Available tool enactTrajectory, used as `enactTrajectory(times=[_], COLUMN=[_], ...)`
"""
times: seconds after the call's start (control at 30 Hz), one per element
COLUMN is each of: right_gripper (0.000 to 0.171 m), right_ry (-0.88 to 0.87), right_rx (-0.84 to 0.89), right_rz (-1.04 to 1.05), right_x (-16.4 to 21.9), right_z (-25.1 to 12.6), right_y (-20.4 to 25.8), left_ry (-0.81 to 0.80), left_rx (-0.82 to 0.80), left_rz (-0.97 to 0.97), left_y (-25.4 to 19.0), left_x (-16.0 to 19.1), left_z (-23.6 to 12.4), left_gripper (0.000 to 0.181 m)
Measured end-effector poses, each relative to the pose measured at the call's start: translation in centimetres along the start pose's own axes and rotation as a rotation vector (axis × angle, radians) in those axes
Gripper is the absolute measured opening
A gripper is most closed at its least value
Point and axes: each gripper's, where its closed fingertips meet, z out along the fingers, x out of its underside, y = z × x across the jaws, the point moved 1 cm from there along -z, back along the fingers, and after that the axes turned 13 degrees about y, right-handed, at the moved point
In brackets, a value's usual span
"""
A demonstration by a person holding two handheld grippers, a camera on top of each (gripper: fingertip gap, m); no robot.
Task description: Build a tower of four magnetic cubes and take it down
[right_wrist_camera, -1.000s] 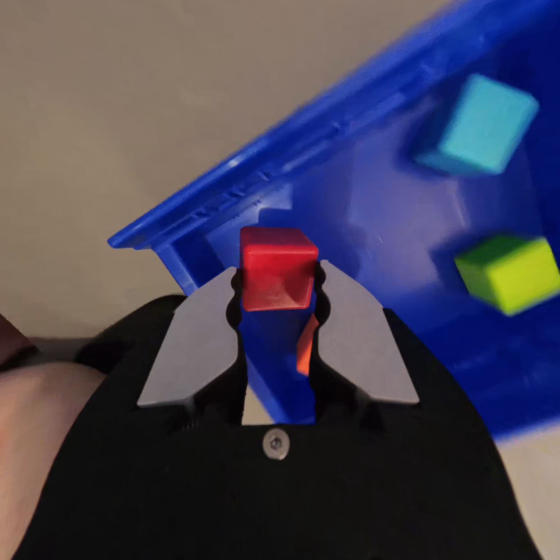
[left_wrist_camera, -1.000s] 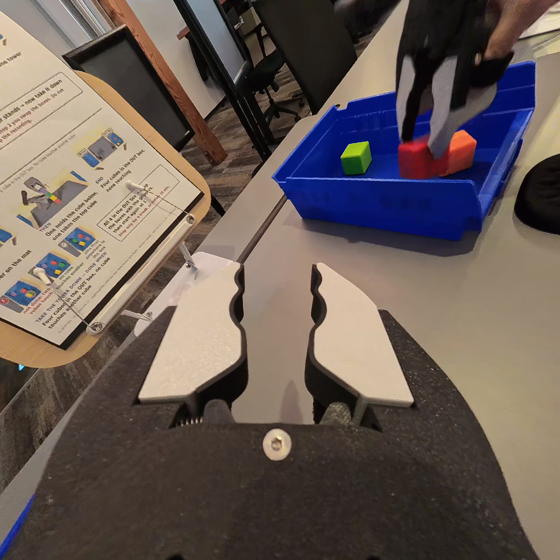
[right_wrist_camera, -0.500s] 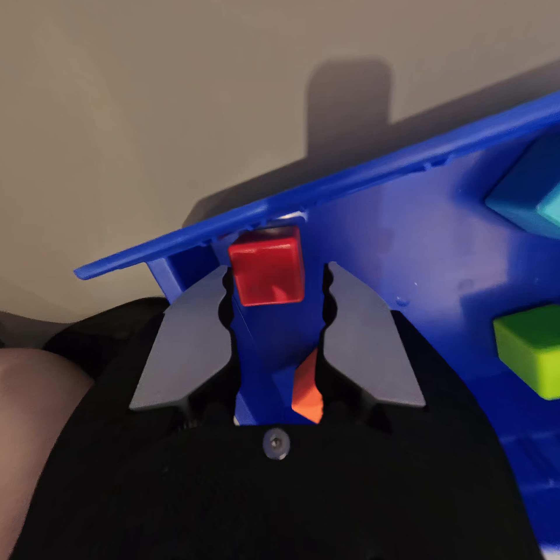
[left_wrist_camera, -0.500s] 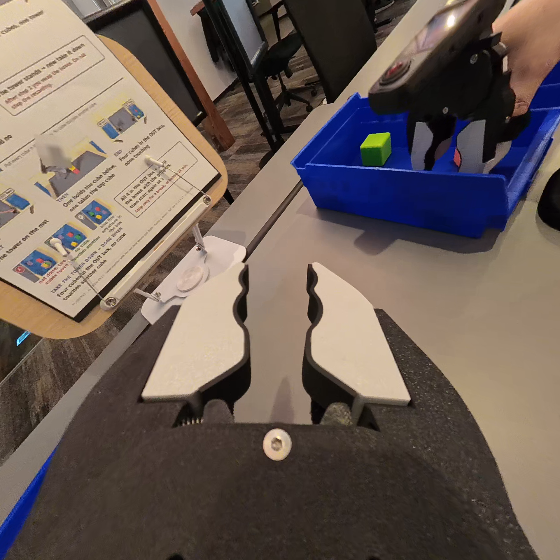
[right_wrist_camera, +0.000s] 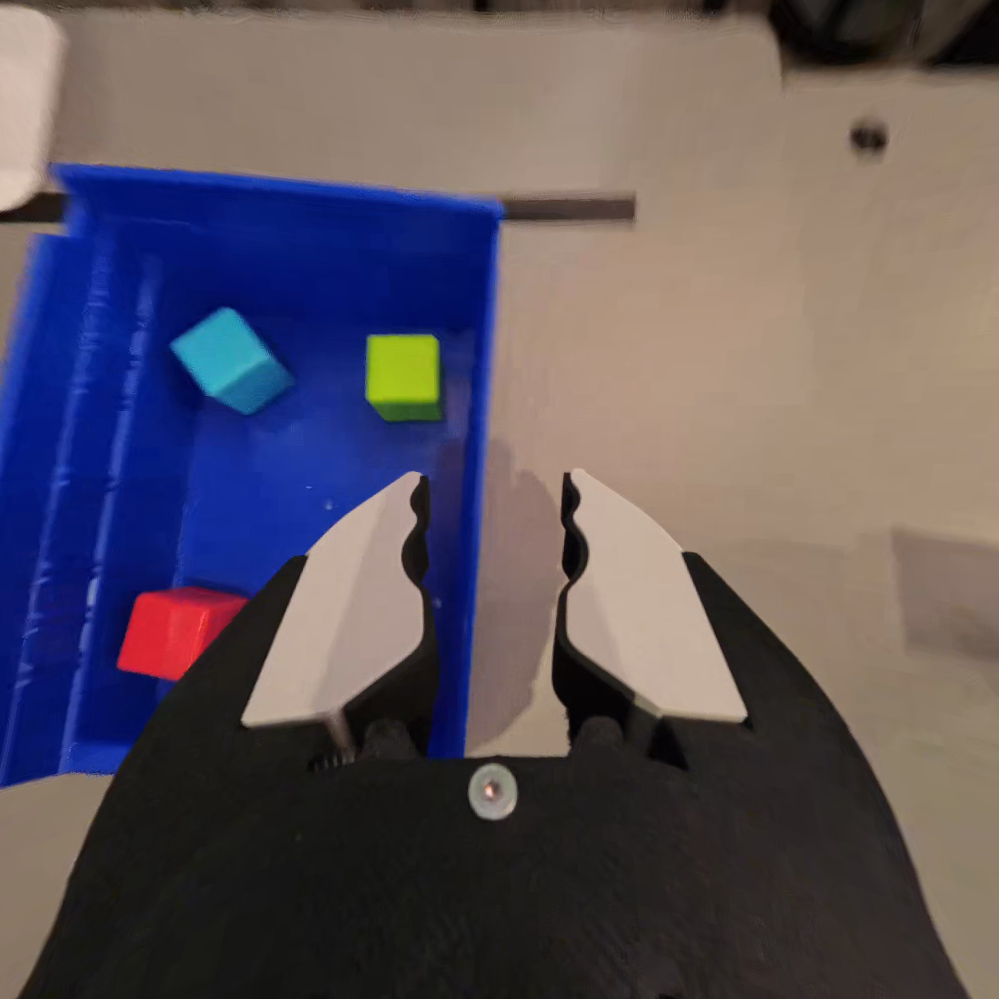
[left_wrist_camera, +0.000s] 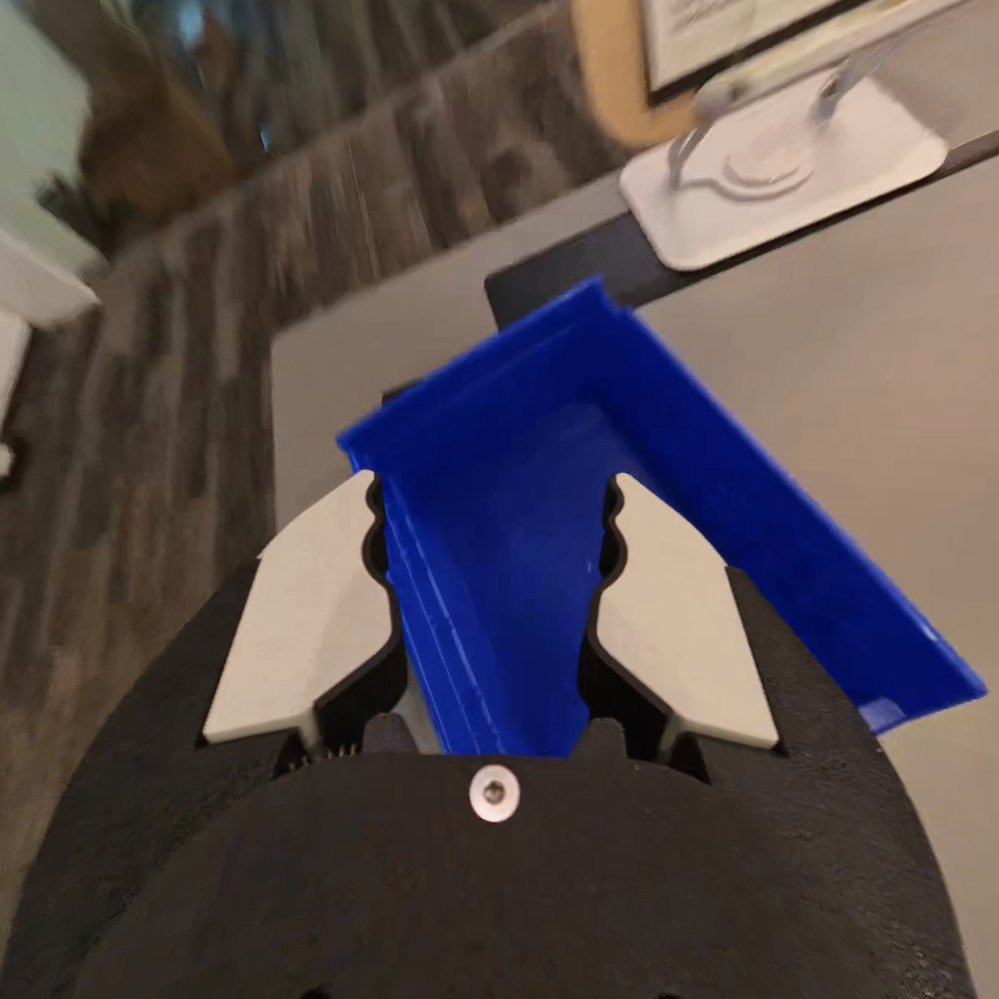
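Observation:
In the right wrist view a blue bin (right_wrist_camera: pixel 270 189) holds a cyan cube (right_wrist_camera: pixel 230 359), a green cube (right_wrist_camera: pixel 403 375) and a red cube (right_wrist_camera: pixel 173 630), all apart from each other. My right gripper (right_wrist_camera: pixel 493 475) is open and empty, raised above the bin's right wall. It hides the bin's near right corner. In the left wrist view my left gripper (left_wrist_camera: pixel 494 478) is open and empty above a second blue bin (left_wrist_camera: pixel 757 486). No cube shows in that bin. Its left wall runs between my fingers.
The white base of a stand (left_wrist_camera: pixel 784 178) with an instruction board (left_wrist_camera: pixel 703 43) sits on the grey table beyond the second bin. The table edge and the wood floor (left_wrist_camera: pixel 162 432) lie to its left. A dark seam (right_wrist_camera: pixel 567 208) crosses the table behind the first bin. One gripper's finger ends stand about 70 cm off the other's. Between my right fingertips and the dark seam (right_wrist_camera: pixel 567 208) there is roughly 25 cm.
My right gripper let go of the red cube in the bin, lifted and shifted right. My left gripper swung left from bare table to over the second blue bin and opened wider.

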Motion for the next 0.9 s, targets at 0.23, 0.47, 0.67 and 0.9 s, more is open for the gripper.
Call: enactTrajectory(times=[0.23,0.47,0.67,0.9], right_gripper=[0.047,0.009,0.008,0.009], right_ry=[0.3,0.38,0.422,0.479], right_rx=[-0.092,-0.165,-0.117,-0.202], right_rz=[0.117,0.12,0.058,-0.06], right_x=[3.8,4.2,4.5,4.1], right_z=[7.2,8.2,8.0,8.0], right_y=[-0.5,1.2,1.7,6.4], left_ry=[0.124,0.392,0.632,0.628], left_rx=[0.144,-0.002,0.053,0.146], left_rz=[-0.25,-0.327,-0.298,-0.185], left_y=[3.3,5.2,4.3,1.2], left_x=[3.7,8.1,12.5,11.3], left_z=[4.3,8.6,10.3,10.9], left_gripper=[0.085,0.08,0.034,0.014])
